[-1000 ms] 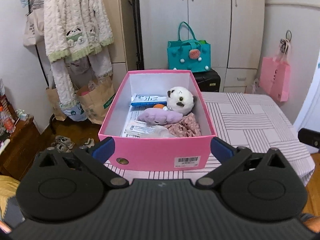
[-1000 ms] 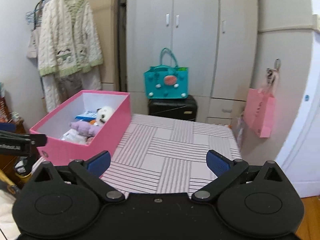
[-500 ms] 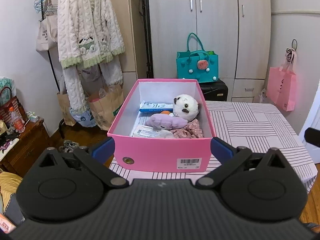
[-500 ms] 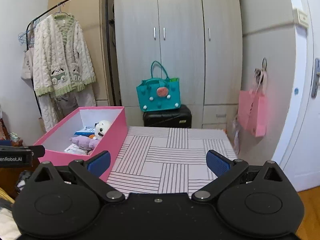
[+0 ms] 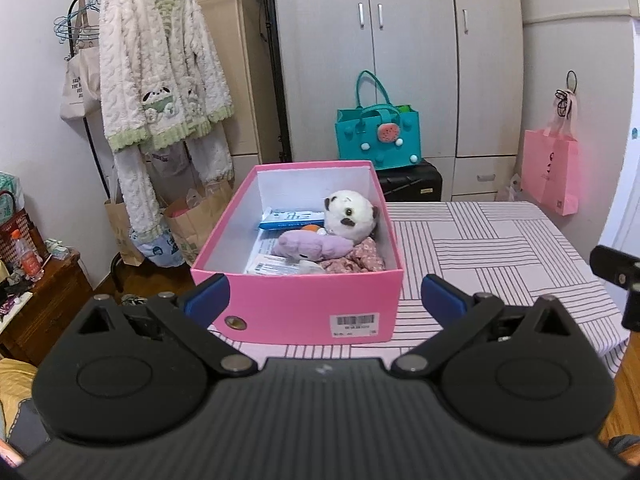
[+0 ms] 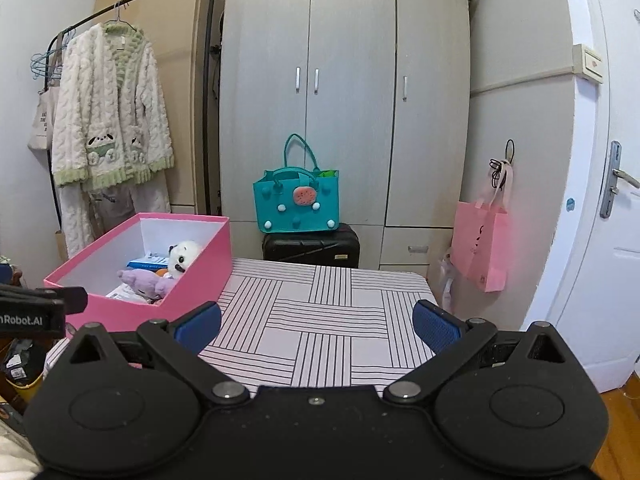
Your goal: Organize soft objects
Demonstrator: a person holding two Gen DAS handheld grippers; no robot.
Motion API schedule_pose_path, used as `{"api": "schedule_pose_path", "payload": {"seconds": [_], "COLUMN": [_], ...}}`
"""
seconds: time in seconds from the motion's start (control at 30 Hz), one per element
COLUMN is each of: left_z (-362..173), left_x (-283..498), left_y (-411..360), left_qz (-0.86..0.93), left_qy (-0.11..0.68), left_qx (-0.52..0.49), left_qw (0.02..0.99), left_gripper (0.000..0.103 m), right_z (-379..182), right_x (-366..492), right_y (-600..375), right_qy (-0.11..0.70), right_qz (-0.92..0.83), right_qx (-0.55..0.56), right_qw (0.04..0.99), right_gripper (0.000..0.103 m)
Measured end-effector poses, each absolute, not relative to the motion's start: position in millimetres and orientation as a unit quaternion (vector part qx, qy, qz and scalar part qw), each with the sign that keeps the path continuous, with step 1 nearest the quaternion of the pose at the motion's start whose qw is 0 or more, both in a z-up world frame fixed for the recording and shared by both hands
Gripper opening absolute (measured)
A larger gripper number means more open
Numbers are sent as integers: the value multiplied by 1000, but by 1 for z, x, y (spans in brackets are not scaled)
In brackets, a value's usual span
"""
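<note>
A pink box [image 5: 296, 304] [image 6: 200, 264] stands on the left part of the striped table [image 5: 500, 248] [image 6: 320, 320]. Inside lie a white panda plush [image 5: 350, 216] [image 6: 182, 254], a purple plush [image 5: 314, 246] [image 6: 140, 280], a floral pink cloth [image 5: 356, 260] and some packets [image 5: 290, 218]. My left gripper [image 5: 323, 294] hovers open in front of the box's near wall, empty. My right gripper [image 6: 316, 320] is open and empty over the table's near edge, right of the box.
A teal tote bag [image 6: 298, 200] sits on a black suitcase [image 6: 312, 246] before the grey wardrobe [image 6: 344, 92]. A fluffy robe [image 5: 160, 80] hangs on a rack at left. A pink bag [image 6: 480, 240] hangs at right. Paper bags [image 5: 196, 220] stand on the floor.
Both grippers have drawn back and risen, so the box and table look smaller and farther. The box contents have not moved. Both grippers stay open.
</note>
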State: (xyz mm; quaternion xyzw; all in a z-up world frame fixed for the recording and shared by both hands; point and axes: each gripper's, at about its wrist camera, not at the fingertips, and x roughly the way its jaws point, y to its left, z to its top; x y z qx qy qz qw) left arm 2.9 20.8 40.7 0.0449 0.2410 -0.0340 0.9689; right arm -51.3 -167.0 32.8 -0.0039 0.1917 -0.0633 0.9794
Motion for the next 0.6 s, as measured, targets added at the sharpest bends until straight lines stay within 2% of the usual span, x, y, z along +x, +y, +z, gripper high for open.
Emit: {"api": "schedule_pose_path", "payload": {"seconds": [0.6], "left_z": [25], "left_x": [-4], "left_y": [14], "left_qz": [-58], "left_qy": [232], "left_qx": [37], "left_qw": [970], "left_gripper": [103], "right_z": [18], "right_x": [-59], "right_y": [-170], "right_qy": [178], "right_qz": [-61], "right_qx": [0], "right_qw": [982], "right_gripper": [103]}}
